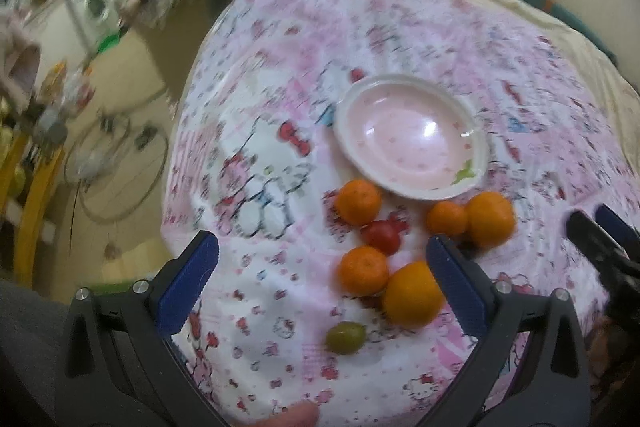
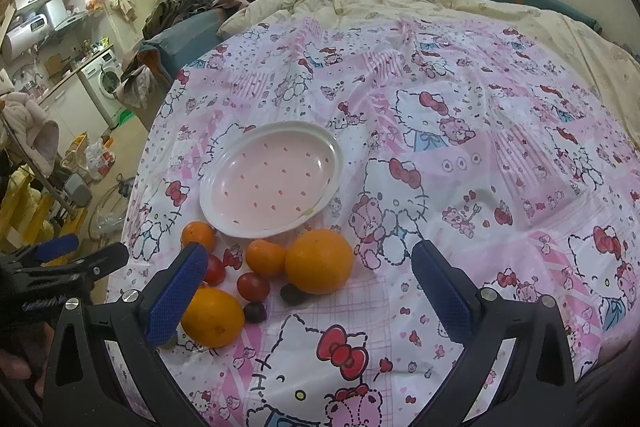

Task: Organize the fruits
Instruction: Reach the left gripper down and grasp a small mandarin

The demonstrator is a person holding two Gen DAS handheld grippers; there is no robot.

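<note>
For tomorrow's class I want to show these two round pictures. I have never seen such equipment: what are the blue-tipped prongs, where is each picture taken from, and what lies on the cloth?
A person holds a two-finger gripper in each hand; a fisheye camera on each looks forward along its blue fingers. One picture is from the left gripper, the other from the right gripper. Both are open and hold nothing. On the pink cartoon-cat cloth lies an empty pink plate. Beside it lie loose fruits: a large orange, a second orange, smaller mandarins, small red fruits and a green one.

A pink cartoon-cat sheet (image 2: 460, 155) covers the bed; a cream quilt (image 2: 420, 1) lies bunched at its far end. A washing machine (image 2: 105, 77) stands far left.
</note>
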